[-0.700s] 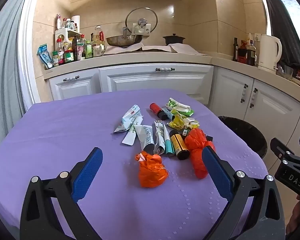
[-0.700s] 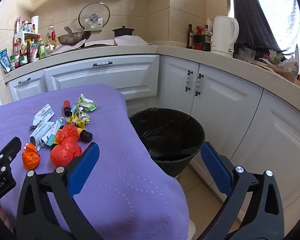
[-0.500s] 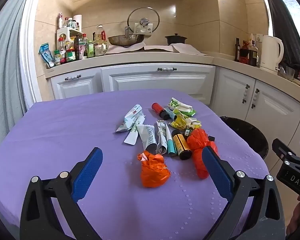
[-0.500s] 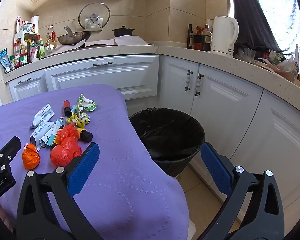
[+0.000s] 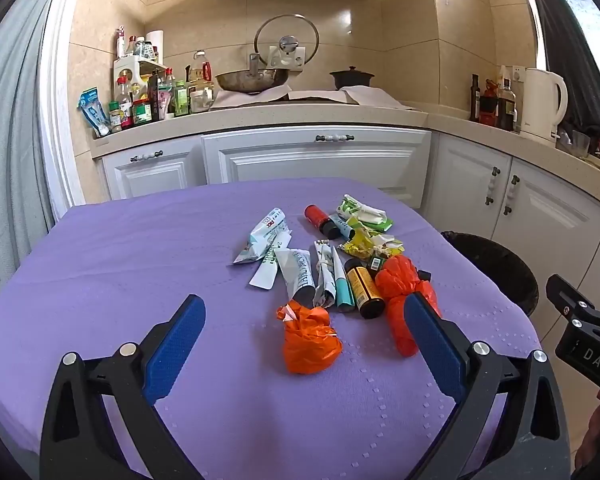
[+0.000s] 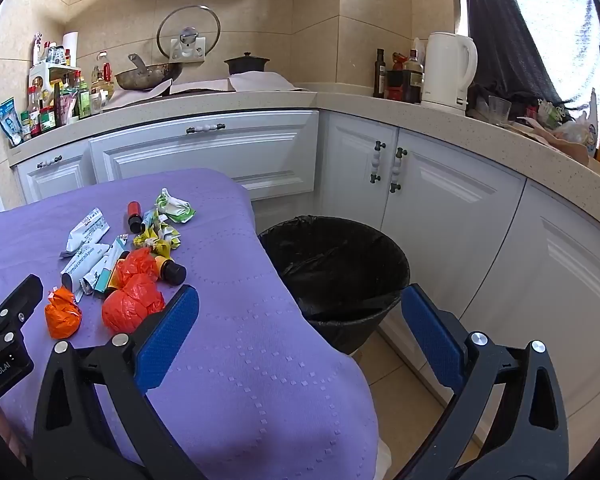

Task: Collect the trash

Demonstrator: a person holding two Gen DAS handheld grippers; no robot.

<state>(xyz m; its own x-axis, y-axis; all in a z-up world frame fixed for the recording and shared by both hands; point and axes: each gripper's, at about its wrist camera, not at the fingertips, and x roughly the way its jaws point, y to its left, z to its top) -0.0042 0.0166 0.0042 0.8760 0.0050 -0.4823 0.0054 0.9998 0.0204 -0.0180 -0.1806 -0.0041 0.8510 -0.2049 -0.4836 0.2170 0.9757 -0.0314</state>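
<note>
both claws are held released, with nothing between their blue fingers. the left claw (image 5: 300,328) is poised over the near part of the purple-clothed desk (image 5: 120,272), a crumpled orange bag (image 5: 310,340) lying between its fingers on the cloth. a second, redder orange bag (image 5: 400,284) is seen touching a yellow-labelled bottle (image 5: 365,290) amid tubes and wrappers. the right claw (image 6: 300,320) is aimed toward the black-lined trash bin (image 6: 336,276), standing on the floor just beside the desk.
</note>
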